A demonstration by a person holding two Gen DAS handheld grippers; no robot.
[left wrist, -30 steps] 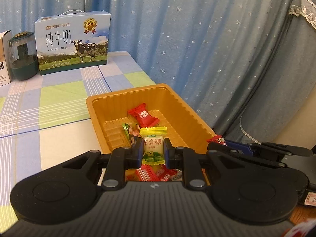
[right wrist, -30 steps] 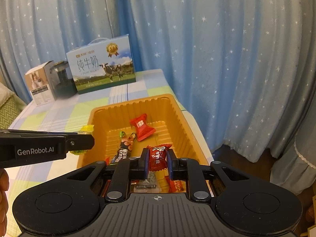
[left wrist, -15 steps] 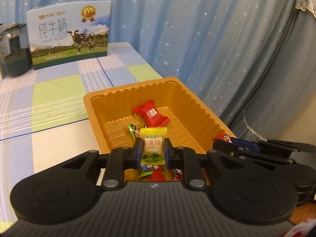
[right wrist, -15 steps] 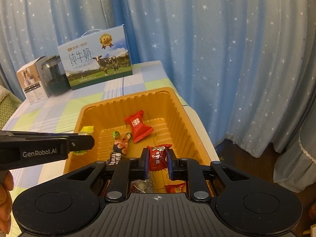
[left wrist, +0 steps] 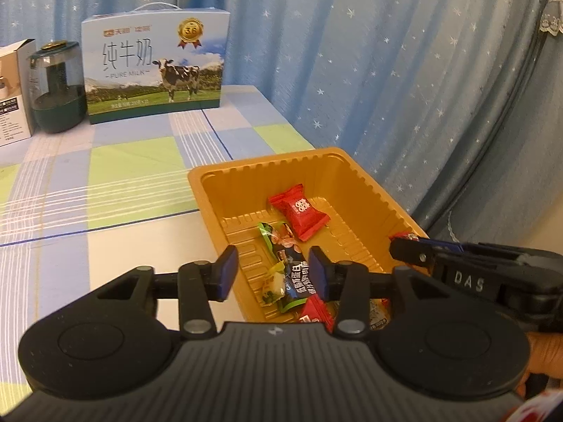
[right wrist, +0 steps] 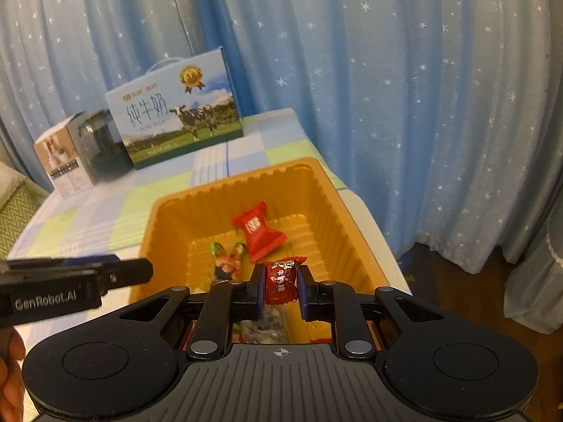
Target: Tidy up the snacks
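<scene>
Blue star-dotted curtains (left wrist: 387, 70) hang behind a worktop (left wrist: 123, 176) covered in a blue, green and white checked cloth. At its far end stands a milk carton box (left wrist: 155, 66) with a cow printed on it; a dark green jar (left wrist: 58, 91) sits just beside the box.

An orange tray (left wrist: 369, 190) lies near the worktop's edge closest to the curtains, its long axis running away from the box.

In the left wrist view, the left gripper (left wrist: 271, 274) hangs over the tray's near end, and its fingers are opening with nothing pressed between them. Below the gap lies a small yellow and green candy (left wrist: 274, 286) inside the tray, touching a dark blue snack bar (left wrist: 292, 267) whose long axis runs toward the box. Further in, nearer the box, a red candy (left wrist: 299, 211) lies slanted across the tray floor. This view also shows the right gripper from the side, at the tray's curtain-side rim.

The right wrist view alone shows the pinch head-on: the right gripper (right wrist: 280, 281) has its fingers pressed on 1 red toffee (right wrist: 281, 277), held upright with its long axis vertical, above the tray's near end. Here the left gripper's side reads "GenRobot.AI", and part of a hand (right wrist: 10, 376) shows at the lower edge.
</scene>
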